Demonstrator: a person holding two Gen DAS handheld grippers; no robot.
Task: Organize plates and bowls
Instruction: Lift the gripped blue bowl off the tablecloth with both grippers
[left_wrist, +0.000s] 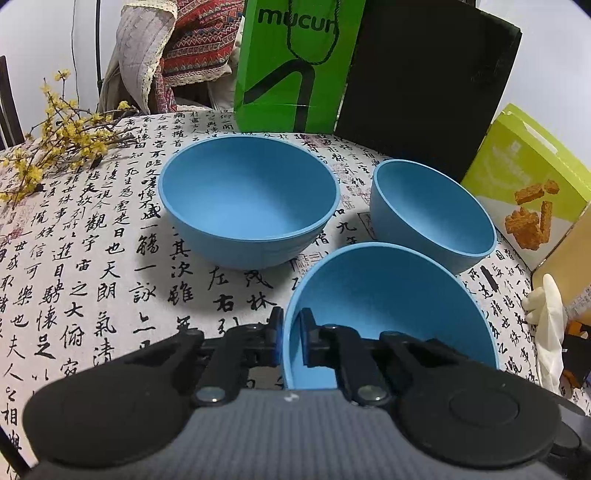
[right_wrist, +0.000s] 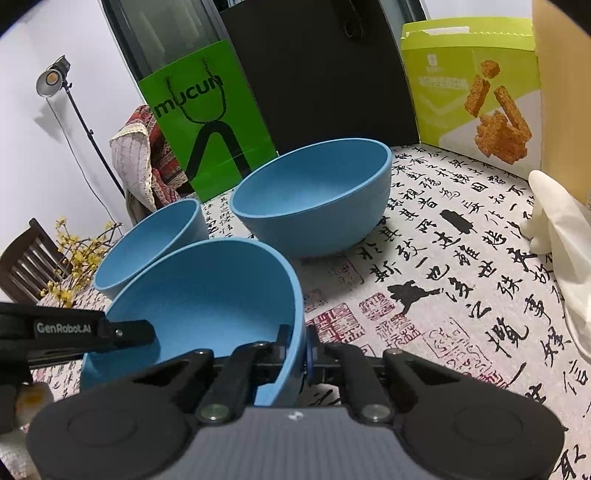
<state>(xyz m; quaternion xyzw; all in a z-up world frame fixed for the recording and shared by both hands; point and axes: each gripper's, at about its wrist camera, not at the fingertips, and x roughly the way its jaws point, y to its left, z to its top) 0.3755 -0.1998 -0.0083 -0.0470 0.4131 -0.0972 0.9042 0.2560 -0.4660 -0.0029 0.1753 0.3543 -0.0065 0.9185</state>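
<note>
I am pinching the near blue bowl (left_wrist: 388, 295) by its rim from both sides: my left gripper (left_wrist: 291, 339) and right gripper (right_wrist: 295, 347) are both clamping its wall. It is sitting on the tablecloth (left_wrist: 92, 258), near two other bowls (left_wrist: 247, 199).

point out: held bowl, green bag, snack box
held bowl (left_wrist: 388, 295): left wrist view, inner wall
green bag (left_wrist: 295, 62): left wrist view, front face
snack box (right_wrist: 476, 96): right wrist view, printed front
</note>
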